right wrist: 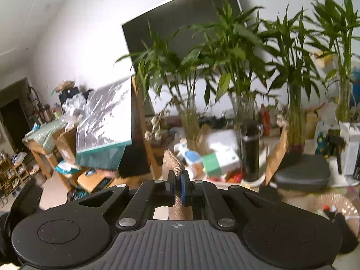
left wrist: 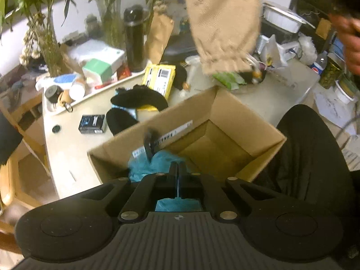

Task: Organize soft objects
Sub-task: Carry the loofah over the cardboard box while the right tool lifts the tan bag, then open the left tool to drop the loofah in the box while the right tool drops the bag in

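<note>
An open cardboard box (left wrist: 245, 121) stands at the table's near edge, with a crumpled teal cloth (left wrist: 144, 166) in its near left corner. My left gripper (left wrist: 177, 168) hovers over that cloth, its jaws shut and nothing visibly pinched between them. A beige woven cloth (left wrist: 222, 22) hangs above the box's far side. In the right wrist view my right gripper (right wrist: 177, 176) is shut on this beige woven cloth (right wrist: 173, 159), raised above the table. Black plush pieces (left wrist: 139, 100) lie on the table behind the box.
The table holds a yellow package (left wrist: 159, 78), a small black box (left wrist: 92, 123), a tall black flask (left wrist: 135, 38), a paper bag (left wrist: 158, 36) and potted plants (right wrist: 236, 67). A person's black-clad leg (left wrist: 310, 157) is right of the box and a hand (left wrist: 347, 42) upper right.
</note>
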A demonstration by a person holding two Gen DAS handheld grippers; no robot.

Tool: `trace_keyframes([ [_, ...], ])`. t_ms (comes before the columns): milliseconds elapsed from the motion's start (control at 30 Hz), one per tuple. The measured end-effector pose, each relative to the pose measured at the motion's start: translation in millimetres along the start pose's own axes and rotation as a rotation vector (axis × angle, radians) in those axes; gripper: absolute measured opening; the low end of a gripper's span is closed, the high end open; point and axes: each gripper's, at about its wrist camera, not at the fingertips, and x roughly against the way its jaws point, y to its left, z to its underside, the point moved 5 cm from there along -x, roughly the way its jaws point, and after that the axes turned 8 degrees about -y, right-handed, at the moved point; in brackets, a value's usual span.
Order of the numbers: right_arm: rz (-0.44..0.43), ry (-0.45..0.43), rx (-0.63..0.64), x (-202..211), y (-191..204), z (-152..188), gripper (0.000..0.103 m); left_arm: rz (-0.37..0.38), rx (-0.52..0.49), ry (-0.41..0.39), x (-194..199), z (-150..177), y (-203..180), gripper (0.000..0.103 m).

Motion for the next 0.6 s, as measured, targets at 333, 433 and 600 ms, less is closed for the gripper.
trace_keyframes([
  [333,-0.019,0.144,-0.072,1,7,44,0.007,-0.079,0.01,0.041,-4,6,0,0.01],
  [433,-0.011,0.191,-0.08,-1,9,56,0.007,-0.105,0.032,0.041,-2,7,1,0.029],
  [600,0.007,0.255,-0.094,-7,13,67,0.007,-0.129,0.057,0.011,5,7,2,0.046],
])
